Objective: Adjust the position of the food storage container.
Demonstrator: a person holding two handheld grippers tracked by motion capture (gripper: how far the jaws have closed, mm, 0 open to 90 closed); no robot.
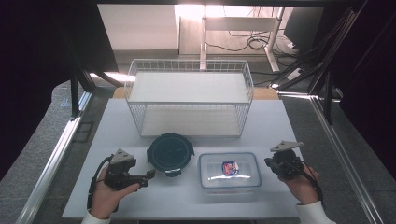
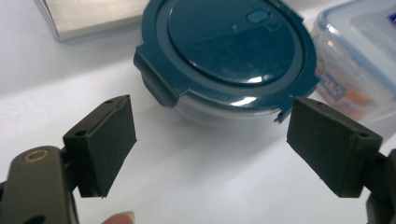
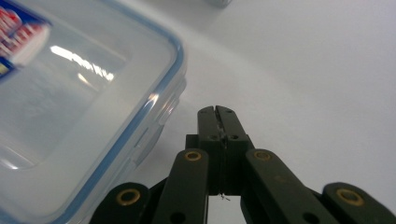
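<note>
A round container [image 1: 170, 153] with a dark teal snap-on lid and a clear body sits on the white surface [image 1: 261, 196], just in front of a white wire basket [image 1: 189, 95]. In the left gripper view the lid [image 2: 229, 46] is glossy, with a raised rim, a small oval tab near its far edge and locking flaps on its sides; the clear bowl shows beneath it. Just beside it, to the right in the high view, lies a rectangular clear box [image 1: 229, 171] with a blue-edged lid and a small red and blue label.

The left tool [image 1: 150, 174] rests near the round container's front left side, its two black pads spread wide and grasping nothing; in its own view the pads [image 2: 109, 142] frame the container without touching it. The right tool [image 3: 217, 111] is clenched, pads pressed together with nothing between them, close to the side of the rectangular box but apart from it; in the high view it sits in the person's hand [image 1: 301, 179] to the right of that box.

Dark curtains flank the surface; beyond it stand a grey floor, a white table frame and loose cables.
</note>
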